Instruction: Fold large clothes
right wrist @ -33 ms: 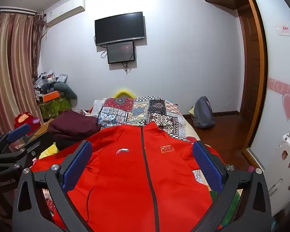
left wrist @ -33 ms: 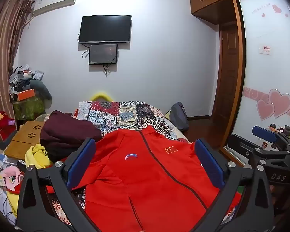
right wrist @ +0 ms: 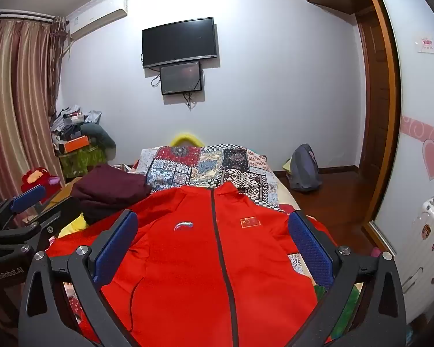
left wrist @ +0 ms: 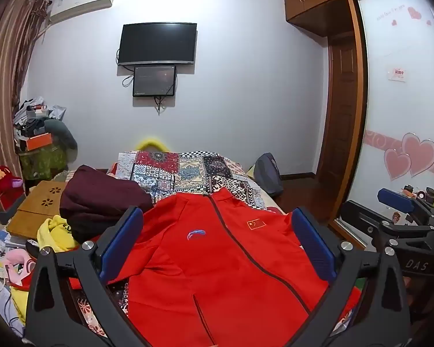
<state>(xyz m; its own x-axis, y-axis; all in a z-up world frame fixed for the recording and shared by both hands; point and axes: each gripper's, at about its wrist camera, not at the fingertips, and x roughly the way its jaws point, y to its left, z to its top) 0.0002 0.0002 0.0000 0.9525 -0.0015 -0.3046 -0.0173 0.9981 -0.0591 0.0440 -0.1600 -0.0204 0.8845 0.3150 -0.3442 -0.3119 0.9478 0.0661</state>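
Red zip-up jacket (left wrist: 217, 260) spread flat, front up, on the bed, collar toward the far wall, dark zipper running down the middle, white-and-blue logo on one side of the chest and small flag patch on the other. Left gripper (left wrist: 217, 243) hanging above the jacket's lower half, blue pads wide apart, nothing between them, cloth showing through the gap. Right gripper (right wrist: 212, 244) likewise poised over the chest, spread wide and holding nothing, zipper almost centred between the fingers. Each gripper poking into the other's view at the edge, side by side. Patchwork quilt (right wrist: 205, 164) under the jacket and beyond the collar. Dark maroon garment (left wrist: 101, 199) heaped just past the jacket's shoulder on the left gripper's side, probably touching the sleeve, though the edge hides behind a finger. Yellow garment (left wrist: 53, 231) crumpled next to that heap, wooden boxes (left wrist: 37, 205) behind it. Grey backpack (right wrist: 303, 167) on the floor against the far wall, well apart from the bed. Wall-mounted television (right wrist: 178, 42) straight ahead, smaller screen just beneath. Against the earlier frames, no change: jacket in the same spot, both grippers spread the same.
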